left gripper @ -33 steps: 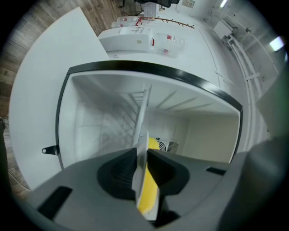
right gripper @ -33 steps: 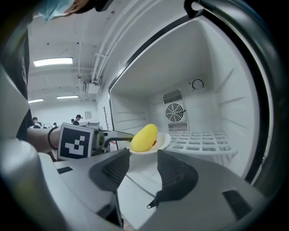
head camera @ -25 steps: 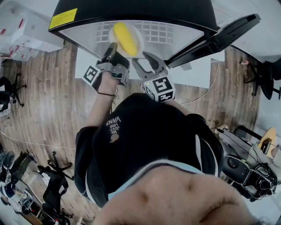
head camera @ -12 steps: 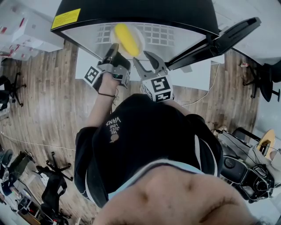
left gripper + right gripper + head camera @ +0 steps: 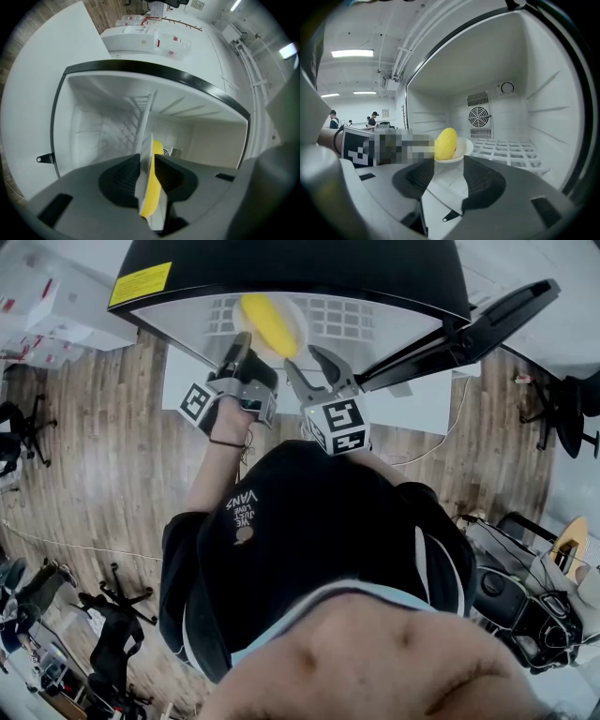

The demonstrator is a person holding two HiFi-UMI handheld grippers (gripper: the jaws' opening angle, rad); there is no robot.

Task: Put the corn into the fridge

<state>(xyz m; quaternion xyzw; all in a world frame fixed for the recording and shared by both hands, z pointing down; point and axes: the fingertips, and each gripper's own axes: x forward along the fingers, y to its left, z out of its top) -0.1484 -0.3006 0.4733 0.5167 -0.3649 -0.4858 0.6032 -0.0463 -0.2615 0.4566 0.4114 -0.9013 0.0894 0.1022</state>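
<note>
A yellow corn cob (image 5: 267, 320) lies on a small white plate (image 5: 298, 331) inside the open fridge (image 5: 281, 263). In the right gripper view the corn (image 5: 446, 143) and plate (image 5: 465, 149) rest on the white wire shelf (image 5: 506, 150). My left gripper (image 5: 242, 341) reaches level into the fridge. Its jaws are opening, with the plate's rim (image 5: 146, 159) still between them and the corn (image 5: 157, 149) just beyond. My right gripper (image 5: 305, 362) hovers open and empty at the fridge mouth, just short of the plate (image 5: 447, 171).
The black fridge door (image 5: 487, 320) stands swung open to the right. A fan grille (image 5: 478, 115) sits on the fridge's back wall. The fridge stands on a white table (image 5: 422, 399) over wooden flooring, with office chairs and cables around.
</note>
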